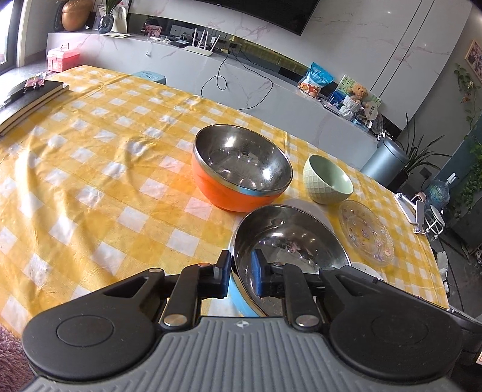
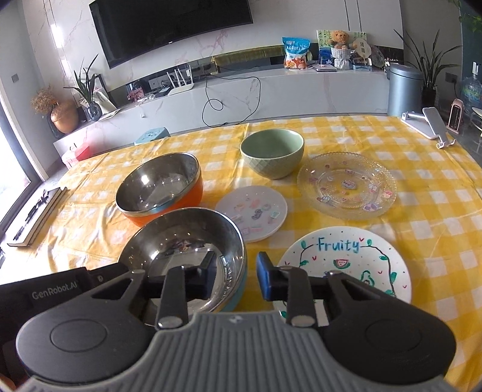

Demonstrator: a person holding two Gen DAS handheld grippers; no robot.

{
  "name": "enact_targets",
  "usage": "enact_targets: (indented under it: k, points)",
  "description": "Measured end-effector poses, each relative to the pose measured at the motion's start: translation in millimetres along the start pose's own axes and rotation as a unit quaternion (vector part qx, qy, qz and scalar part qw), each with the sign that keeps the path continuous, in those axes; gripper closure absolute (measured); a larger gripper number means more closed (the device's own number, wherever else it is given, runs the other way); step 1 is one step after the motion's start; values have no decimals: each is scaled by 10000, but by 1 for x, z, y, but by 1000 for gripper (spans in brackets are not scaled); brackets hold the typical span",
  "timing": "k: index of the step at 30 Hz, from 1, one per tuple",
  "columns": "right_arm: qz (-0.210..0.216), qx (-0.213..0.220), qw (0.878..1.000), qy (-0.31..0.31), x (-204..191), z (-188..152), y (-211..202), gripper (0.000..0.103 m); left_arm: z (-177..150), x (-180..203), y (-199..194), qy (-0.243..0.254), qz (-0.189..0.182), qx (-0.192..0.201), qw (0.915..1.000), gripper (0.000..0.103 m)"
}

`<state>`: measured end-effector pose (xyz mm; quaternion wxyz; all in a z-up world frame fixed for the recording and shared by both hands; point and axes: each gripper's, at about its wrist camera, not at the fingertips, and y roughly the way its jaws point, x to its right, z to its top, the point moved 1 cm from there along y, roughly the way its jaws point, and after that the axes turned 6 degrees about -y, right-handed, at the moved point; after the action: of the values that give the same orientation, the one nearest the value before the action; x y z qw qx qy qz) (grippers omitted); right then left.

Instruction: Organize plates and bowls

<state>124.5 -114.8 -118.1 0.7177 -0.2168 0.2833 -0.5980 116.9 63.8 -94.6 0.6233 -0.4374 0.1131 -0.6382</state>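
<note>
- The left claw (image 1: pixel 241 276) pinches the near rim of the blue steel-lined bowl (image 1: pixel 289 241), one pad outside the wall and one inside.
- The right claw (image 2: pixel 236 276) straddles that bowl's (image 2: pixel 183 244) right rim, one finger inside and one outside; its jaws are partly spread, and I cannot tell whether the pads press on the wall.
- Just right of the right claw lies the "Fruity" plate (image 2: pixel 361 262), its near edge hidden by the claw.
- Just beyond the blue bowl sits the orange bowl (image 2: pixel 159 193); the small sticker plate (image 2: pixel 251 212) lies ahead of the right claw.
- Farther off stand the green bowl (image 2: pixel 272 156) and the clear glass plate (image 2: pixel 346 185).
- A creased yellow-checked cloth (image 1: pixel 90 169) covers the desk; books (image 1: pixel 27 96) lie at its far left.
- Beyond it runs a marble ledge (image 2: pixel 301 90) under a wall television (image 2: pixel 168 27), with plants, a router and a grey bin (image 2: pixel 403 89).
</note>
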Motion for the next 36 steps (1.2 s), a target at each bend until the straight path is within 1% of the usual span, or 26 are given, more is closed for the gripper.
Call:
enact_targets:
  k: [1, 5, 8, 9, 11, 12, 15, 19, 23, 28, 36]
  points:
    - [18, -37, 10000, 12, 0, 0, 3, 78, 0, 0, 1, -7, 19, -10, 10000, 85]
    - [12, -142, 9999, 16, -2, 0, 12, 81, 2, 1, 10, 53, 263, -79, 9996, 84]
    - [-55, -174, 9998, -13, -2, 0, 14, 85, 1, 0, 15, 45, 208, -191, 9996, 85]
    - [-74, -183, 9998, -5, -1, 0, 15, 88, 0, 1, 16, 69, 216, -224, 9995, 85]
    - [-96, -201, 9997, 18, 0, 0, 16, 93, -1, 3, 17, 121, 240, -230, 9994, 89]
    - [-109, -197, 9997, 21, 1, 0, 16, 96, -1, 4, 17, 153, 259, -223, 9993, 90]
    - [-89, -199, 9997, 51, 1, 0, 16, 96, -2, 8, 13, 247, 332, -163, 9990, 91]
    - [-30, -110, 9999, 35, -1, 3, 6, 97, 1, 8, 1, 240, 300, -74, 9992, 91]
    - [20, 50, 10000, -26, -6, 3, -13, 97, 1, 10, -16, 219, 256, -4, 9994, 91]
    - [109, 116, 9999, 1, -7, -4, -35, 97, -5, 12, -38, 253, 233, 57, 9994, 91]
    - [179, 8, 9998, 79, -6, -22, -59, 97, -26, 6, -52, 312, 256, -118, 9991, 91]
